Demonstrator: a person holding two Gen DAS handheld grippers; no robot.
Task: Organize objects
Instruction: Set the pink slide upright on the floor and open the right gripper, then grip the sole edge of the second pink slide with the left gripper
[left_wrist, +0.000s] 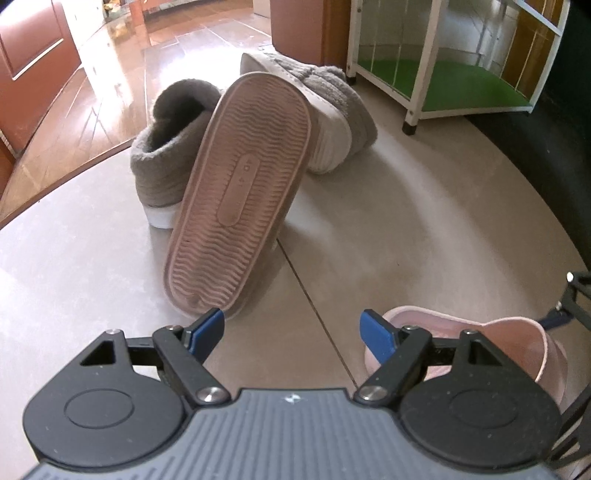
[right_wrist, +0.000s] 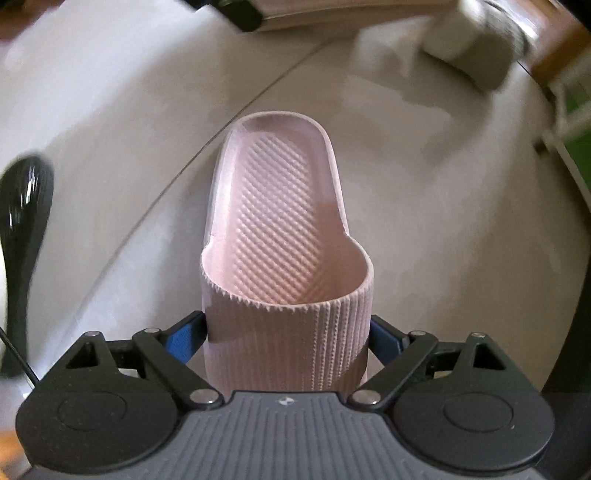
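The right tool (right_wrist: 288, 339) was seen pointing down over a pink slide sandal (right_wrist: 280, 221) lying sole-down on the tiled floor (right_wrist: 424, 240). Its jaws stood wide, one blue pad (right_wrist: 184, 338) set against or just beside each flank of the ribbed strap; whether the pads pressed on the strap could not be told, so a firm grip was not assumed. The sandal's open heel end lay beyond the tool, running away from it.

The left tool (left_wrist: 291, 332) was held open and empty, tilted down toward the floor. To its right, just beside the right-hand pad, the same pink sandal (left_wrist: 480, 343) was partly seen. Ahead of the tool and slightly to its left, a second pink sandal (left_wrist: 240, 192) was propped with its grooved sole (left_wrist: 236, 229) facing the tool, leaned against a grey fleece slipper (left_wrist: 173, 162). A second grey slipper (left_wrist: 332, 110) lay further ahead, and beyond it to the right stood a white rack with a green mat (left_wrist: 461, 85).

The step in hand was judged to be the grasp of the flat sandal by its strap. It would be done well if the pads were closed squarely across the strap's flanks, low enough that the soft ribbed band was not merely pinched at its edge, and if the lift were made straight upward so that the sole was not dragged. The propped sandal could then be taken by the left tool at its sole edge, with care that the grey slipper was not toppled.
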